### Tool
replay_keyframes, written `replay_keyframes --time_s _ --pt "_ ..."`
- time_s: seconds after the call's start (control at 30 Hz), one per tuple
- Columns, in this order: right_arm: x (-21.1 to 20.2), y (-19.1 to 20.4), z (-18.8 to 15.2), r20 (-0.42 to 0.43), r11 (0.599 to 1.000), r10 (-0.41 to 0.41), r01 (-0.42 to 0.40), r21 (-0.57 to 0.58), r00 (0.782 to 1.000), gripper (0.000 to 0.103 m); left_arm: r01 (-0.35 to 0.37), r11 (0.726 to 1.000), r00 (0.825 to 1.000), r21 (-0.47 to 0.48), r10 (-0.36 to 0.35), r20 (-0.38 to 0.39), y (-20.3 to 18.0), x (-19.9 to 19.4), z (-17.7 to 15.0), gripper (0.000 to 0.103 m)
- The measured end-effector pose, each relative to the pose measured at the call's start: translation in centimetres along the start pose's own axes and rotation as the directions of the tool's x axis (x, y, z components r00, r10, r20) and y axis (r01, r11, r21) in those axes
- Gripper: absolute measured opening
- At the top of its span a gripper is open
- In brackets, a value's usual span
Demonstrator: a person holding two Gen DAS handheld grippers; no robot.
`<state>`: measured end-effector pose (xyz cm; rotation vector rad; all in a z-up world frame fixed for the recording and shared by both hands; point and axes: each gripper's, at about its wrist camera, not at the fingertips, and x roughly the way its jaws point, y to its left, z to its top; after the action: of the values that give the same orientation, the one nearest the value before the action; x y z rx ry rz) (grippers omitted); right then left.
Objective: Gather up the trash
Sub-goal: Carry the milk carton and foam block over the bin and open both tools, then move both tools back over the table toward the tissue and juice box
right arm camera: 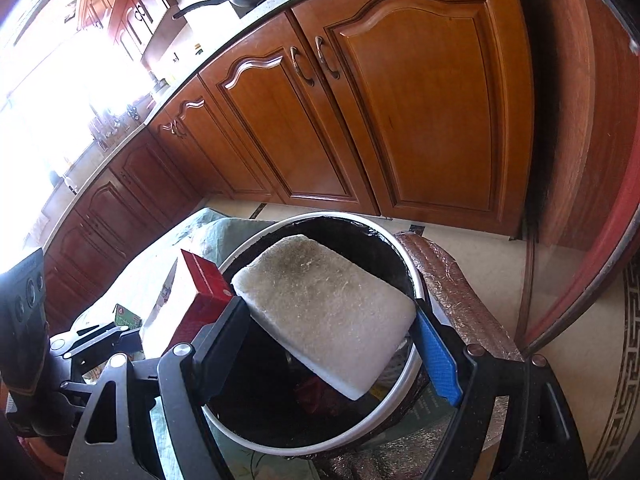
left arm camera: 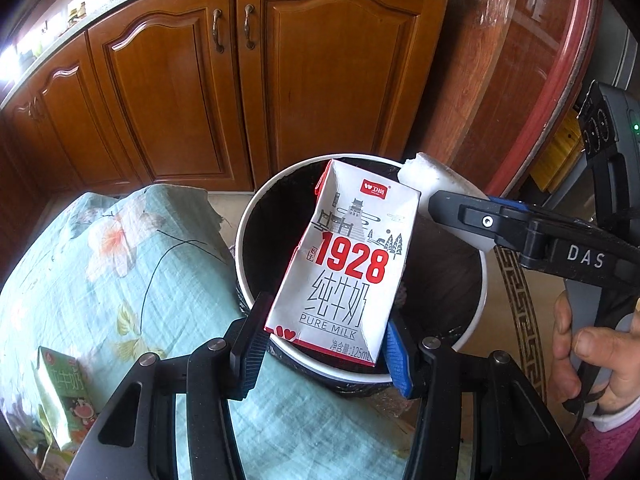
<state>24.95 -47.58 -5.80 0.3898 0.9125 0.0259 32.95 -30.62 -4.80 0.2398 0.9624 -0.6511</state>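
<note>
My left gripper (left arm camera: 324, 344) is shut on a white and red "1928" milk carton (left arm camera: 348, 264) and holds it over the round white-rimmed trash bin (left arm camera: 244, 216) with a black liner. My right gripper (right arm camera: 340, 340) is shut on a white foam block (right arm camera: 324, 308) and holds it over the same bin (right arm camera: 416, 376). In the left wrist view the right gripper (left arm camera: 472, 216) comes in from the right with the foam block (left arm camera: 432, 178) at the bin's far rim. The carton's red side (right arm camera: 200, 296) shows left of the foam in the right wrist view.
A green drink carton (left arm camera: 64, 384) lies on the flowered light-green cloth (left arm camera: 100, 280) left of the bin. Wooden cabinet doors (left arm camera: 248, 92) stand behind. A red-edged round table (left arm camera: 560, 80) is at the right. A foil-wrapped surface (right arm camera: 452, 288) is right of the bin.
</note>
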Motion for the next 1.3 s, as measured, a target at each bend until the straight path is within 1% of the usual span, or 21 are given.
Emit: replay_keyframes --time_s 0.13,0.2,0.23,0.27,0.3,0.33,0.4,0.5,0.6,0.7,0.77,0.9,1.07,1.13,1.23,1.3 --pt "0.4 0.2 0.7 -0.014 1.000 -0.001 0.001 -0.011 1.000 0.083 -0.001 1.000 1.000 -0.021 0.000 -0.013 0.3 0.5 0.5 0.051" --pt "0.7 0.2 0.9 -0.022 1.000 0.004 -0.004 -0.010 1.000 0.085 -0.001 0.999 1.000 -0.032 0.001 -0.015 0.6 0.6 0.6 0.054" --pt "0.8 0.2 0.9 -0.029 1.000 0.010 -0.010 -0.008 1.000 0.086 0.001 0.999 1.000 -0.037 -0.002 -0.013 0.6 0.6 0.6 0.058" --pt "0.9 0.2 1.0 -0.036 1.000 0.014 -0.015 -0.005 0.999 0.086 0.001 0.999 1.000 -0.040 -0.001 -0.010 0.7 0.5 0.6 0.065" --pt "1.0 0.2 1.1 -0.040 1.000 0.019 -0.019 -0.003 0.999 0.089 -0.005 0.999 1.000 -0.043 0.005 -0.006 0.7 0.4 0.5 0.068" --pt "1.0 0.1 1.0 -0.041 1.000 0.019 -0.019 0.002 0.999 0.091 -0.009 0.999 1.000 -0.046 0.009 -0.002 0.8 0.3 0.4 0.070" --pt "0.9 -0.1 0.9 -0.036 1.000 0.018 -0.017 0.012 0.999 0.091 -0.010 0.999 1.000 -0.052 0.010 -0.001 1.0 0.0 0.0 0.070" --pt "0.3 -0.2 0.6 -0.027 0.999 0.028 -0.027 0.027 0.999 0.091 -0.016 0.997 1.000 -0.077 0.016 0.008 1.5 -0.6 -1.1 0.071" --pt "-0.4 -0.1 0.1 -0.010 0.999 0.038 -0.037 0.035 0.999 0.091 -0.010 0.991 1.000 -0.130 0.014 0.026 2.1 -1.6 -2.9 0.072" --pt "-1.2 0.1 -0.9 0.006 0.997 0.052 -0.052 0.053 0.999 0.092 -0.025 0.985 0.997 -0.171 0.037 0.068 2.5 -3.1 -5.3 0.075" --pt "-1.5 0.4 -2.0 0.015 0.996 0.063 -0.064 0.069 0.998 0.094 -0.032 0.976 0.994 -0.215 0.054 0.098 2.9 -4.2 -7.2 0.080" --pt "-2.1 1.4 -4.5 0.028 0.992 0.083 -0.085 0.089 0.996 0.095 -0.024 0.952 0.990 -0.305 0.065 0.127 4.0 -6.0 -11.1 0.080" --pt "-2.5 4.6 -7.7 0.022 0.995 0.099 -0.100 0.026 0.995 0.096 -0.028 0.914 0.985 -0.404 0.094 0.143 6.1 -8.3 -15.2 0.080" --pt "-2.5 6.0 -8.8 0.013 0.995 0.102 -0.102 -0.006 0.995 0.096 -0.045 0.902 0.982 -0.430 0.119 0.148 6.9 -9.3 -16.8 0.080" --pt "-2.3 8.2 -10.4 -0.003 0.995 0.090 -0.091 -0.050 0.996 0.096 -0.066 0.876 0.977 -0.478 0.155 0.149 8.1 -11.0 -19.1 0.081" --pt "-1.9 9.5 -11.4 -0.032 0.995 0.077 -0.079 -0.063 0.997 0.097 -0.077 0.859 0.973 -0.506 0.175 0.148 8.9 -12.0 -20.4 0.083"
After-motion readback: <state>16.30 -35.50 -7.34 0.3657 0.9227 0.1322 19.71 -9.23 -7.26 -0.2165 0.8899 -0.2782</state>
